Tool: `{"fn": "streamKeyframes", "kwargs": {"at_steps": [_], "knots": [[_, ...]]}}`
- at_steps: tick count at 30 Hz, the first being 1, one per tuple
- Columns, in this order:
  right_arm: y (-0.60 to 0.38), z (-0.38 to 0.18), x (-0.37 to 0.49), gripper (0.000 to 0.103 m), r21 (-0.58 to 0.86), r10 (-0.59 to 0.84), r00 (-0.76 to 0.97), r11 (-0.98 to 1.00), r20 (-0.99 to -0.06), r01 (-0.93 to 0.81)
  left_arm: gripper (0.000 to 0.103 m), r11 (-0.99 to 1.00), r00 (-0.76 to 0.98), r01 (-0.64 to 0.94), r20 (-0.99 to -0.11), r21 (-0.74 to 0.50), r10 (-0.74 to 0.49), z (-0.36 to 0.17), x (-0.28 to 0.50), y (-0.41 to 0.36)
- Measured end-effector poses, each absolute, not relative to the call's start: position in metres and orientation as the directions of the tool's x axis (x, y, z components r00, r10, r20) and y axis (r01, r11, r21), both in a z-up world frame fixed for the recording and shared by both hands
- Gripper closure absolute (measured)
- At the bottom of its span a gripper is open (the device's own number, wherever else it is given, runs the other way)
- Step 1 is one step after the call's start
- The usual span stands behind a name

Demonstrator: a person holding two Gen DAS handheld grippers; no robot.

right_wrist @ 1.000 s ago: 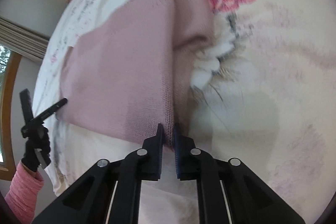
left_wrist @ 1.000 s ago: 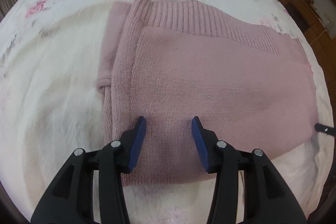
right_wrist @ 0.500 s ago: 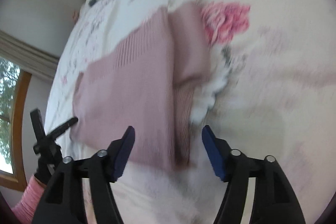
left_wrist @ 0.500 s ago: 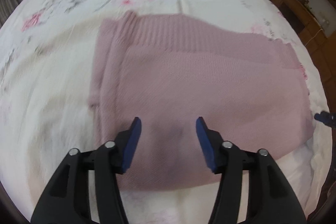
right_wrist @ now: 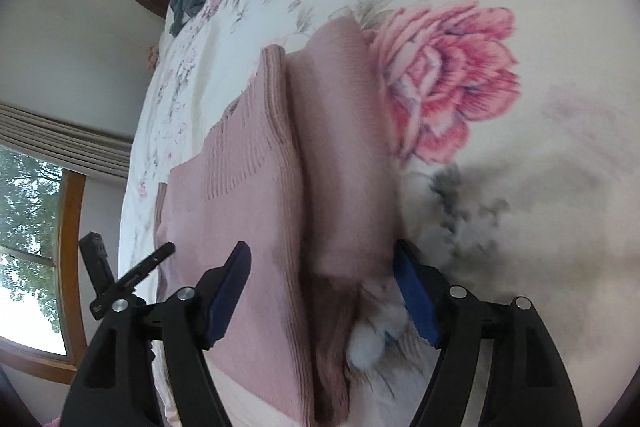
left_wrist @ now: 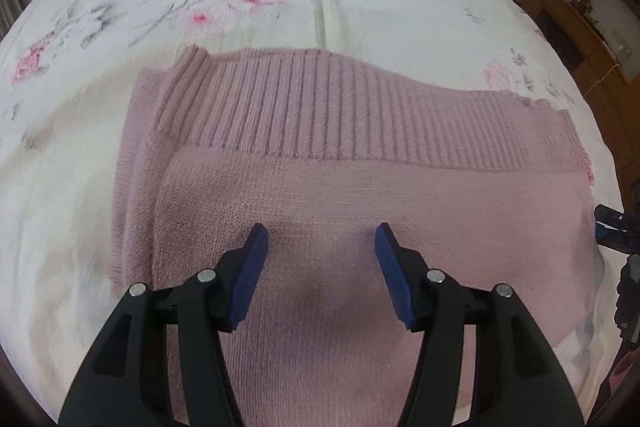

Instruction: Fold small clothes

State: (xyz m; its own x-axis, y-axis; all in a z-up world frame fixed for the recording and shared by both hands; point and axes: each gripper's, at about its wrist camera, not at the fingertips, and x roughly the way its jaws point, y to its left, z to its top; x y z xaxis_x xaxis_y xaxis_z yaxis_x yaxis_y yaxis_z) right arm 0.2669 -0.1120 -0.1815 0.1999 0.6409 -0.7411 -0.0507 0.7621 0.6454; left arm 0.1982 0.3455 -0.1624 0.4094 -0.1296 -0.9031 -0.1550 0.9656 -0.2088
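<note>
Left wrist view: my left gripper (left_wrist: 318,241) hangs over the near part of the sweater (left_wrist: 360,195), jaws spread wide and holding nothing. The sweater, a pink knit, lies folded in layers on the flowered bed (left_wrist: 280,7), its ribbed band (left_wrist: 340,115) on the far side. Right wrist view: my right gripper (right_wrist: 320,267) has its jaws parted too, straddling the sweater (right_wrist: 256,227) at one end, where a folded flap (right_wrist: 344,155) lies beside the main panel. I judge the knit soft, thick and light; it should drape and sag when lifted, not slip. A hold would sit best on a doubled edge or corner, pinching all layers together, since a single layer would peel off alone.
</note>
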Motion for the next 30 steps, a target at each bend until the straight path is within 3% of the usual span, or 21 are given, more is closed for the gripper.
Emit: {"fn": "streamKeyframes", "kwargs": {"at_steps": [2,4,7,20,30], "knots": [[-0.105,-0.183,0.271,0.034,0.647,0.645,0.200,0.759,-0.737,-0.065,0.046,0.961,0.417,-0.159,-0.898,-0.229,-0.145,-0.165,0.198,0.348],[-0.096,-0.184,0.275,0.061,0.627,0.630,0.191,0.774,-0.753,-0.084,0.046,0.960,0.418,-0.154,-0.895,-0.236,-0.153,-0.167,0.197,0.349],[-0.093,-0.184,0.273,0.072,0.612,0.617,0.202,0.786,-0.761,-0.094,0.045,0.960,0.416,-0.141,-0.894,-0.243,-0.165,-0.168,0.197,0.351],[-0.096,-0.188,0.267,0.078,0.629,0.615,0.223,0.777,-0.756,-0.008,0.045,0.959,0.407,-0.144,-0.898,-0.246,-0.169,-0.167,0.196,0.349],[-0.004,-0.087,0.263,0.081,0.475,0.528,0.242,0.845,-0.814,-0.247,0.045,0.943,0.461,-0.162,-0.867,-0.290,-0.188,-0.133,0.167,0.382]]}}
